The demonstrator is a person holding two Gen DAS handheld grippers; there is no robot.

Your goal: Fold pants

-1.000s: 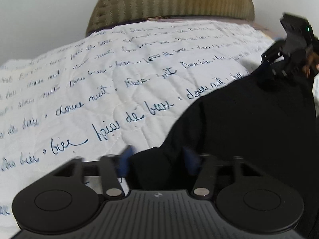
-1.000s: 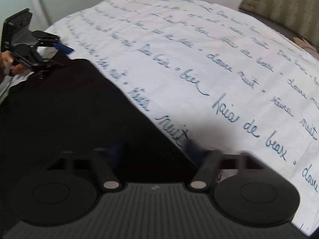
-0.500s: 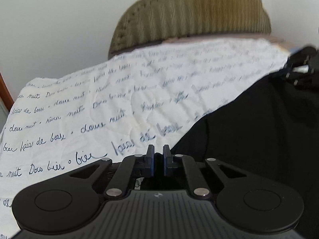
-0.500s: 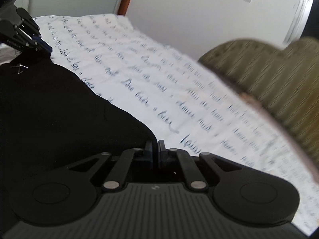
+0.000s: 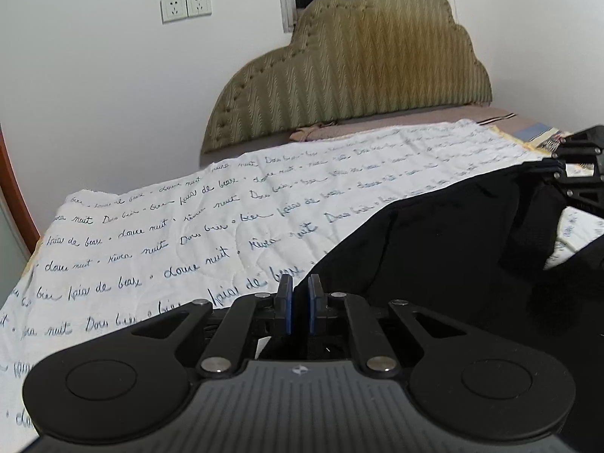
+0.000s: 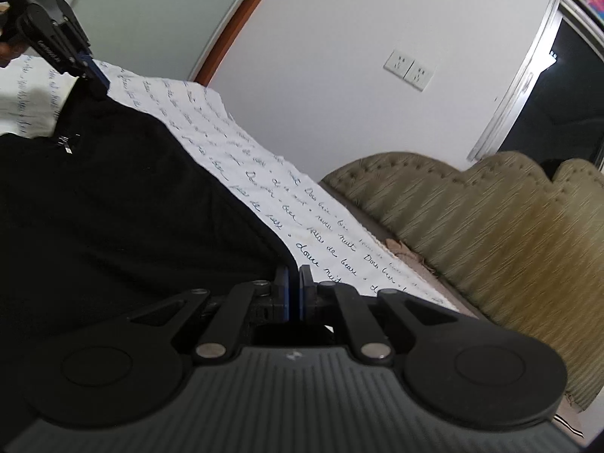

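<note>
Two claws hold black pants (image 5: 453,249) stretched above the bed's white quilt (image 5: 188,226): left claw (image 5: 300,302) pinched nearly closed on one near edge, right claw (image 6: 293,290) clamped likewise on the other.

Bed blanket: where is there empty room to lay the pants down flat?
The white quilt lies bare between the black pants and the padded headboard, out to its far-left edge. It is crowded on the right, where the left gripper and right gripper pinch the stretched cloth.
</note>
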